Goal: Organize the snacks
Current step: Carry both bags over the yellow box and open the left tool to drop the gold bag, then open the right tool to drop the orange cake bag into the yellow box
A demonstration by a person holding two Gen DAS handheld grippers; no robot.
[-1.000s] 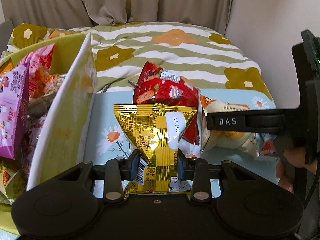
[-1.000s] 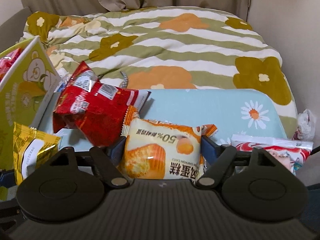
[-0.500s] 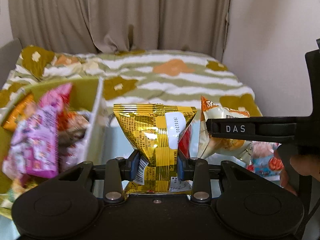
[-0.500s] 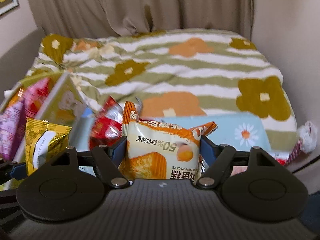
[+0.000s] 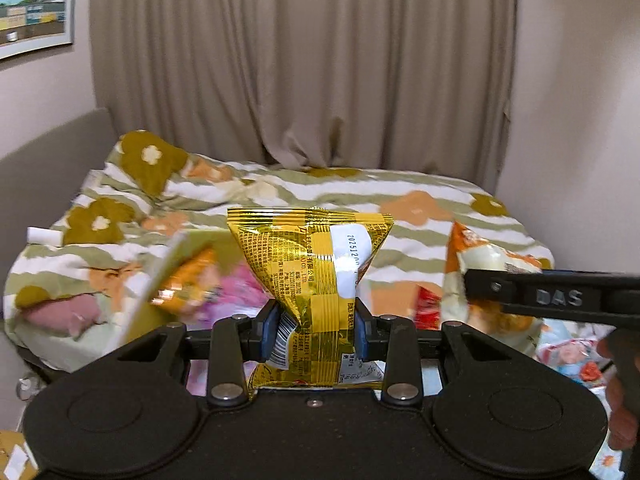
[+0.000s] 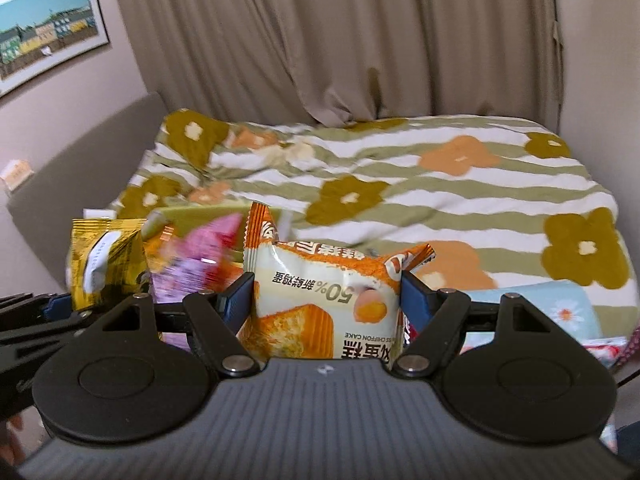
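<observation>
My left gripper [image 5: 316, 334] is shut on a gold foil snack bag [image 5: 310, 276] and holds it upright in the air. It also shows in the right wrist view [image 6: 106, 264] at the left. My right gripper [image 6: 326, 306] is shut on an orange and white chiffon cake pack [image 6: 320, 300], also lifted; the pack shows in the left wrist view [image 5: 486, 276] at the right. A green box [image 5: 160, 276] with several snack packs [image 5: 192, 284] stands to the left, blurred. It shows behind the gripper in the right wrist view [image 6: 192, 216].
A red snack pack [image 5: 426, 308] and another colourful pack [image 5: 568, 356] lie low on the right on a light blue daisy cloth [image 6: 560, 308]. Behind is a bed with a flowered striped quilt [image 6: 440, 184], curtains and walls.
Both grippers have risen and tilted up with their packs; the table has dropped out of view and the curtain and wall fill the top. The green box now sits lower and nearer the centre.
</observation>
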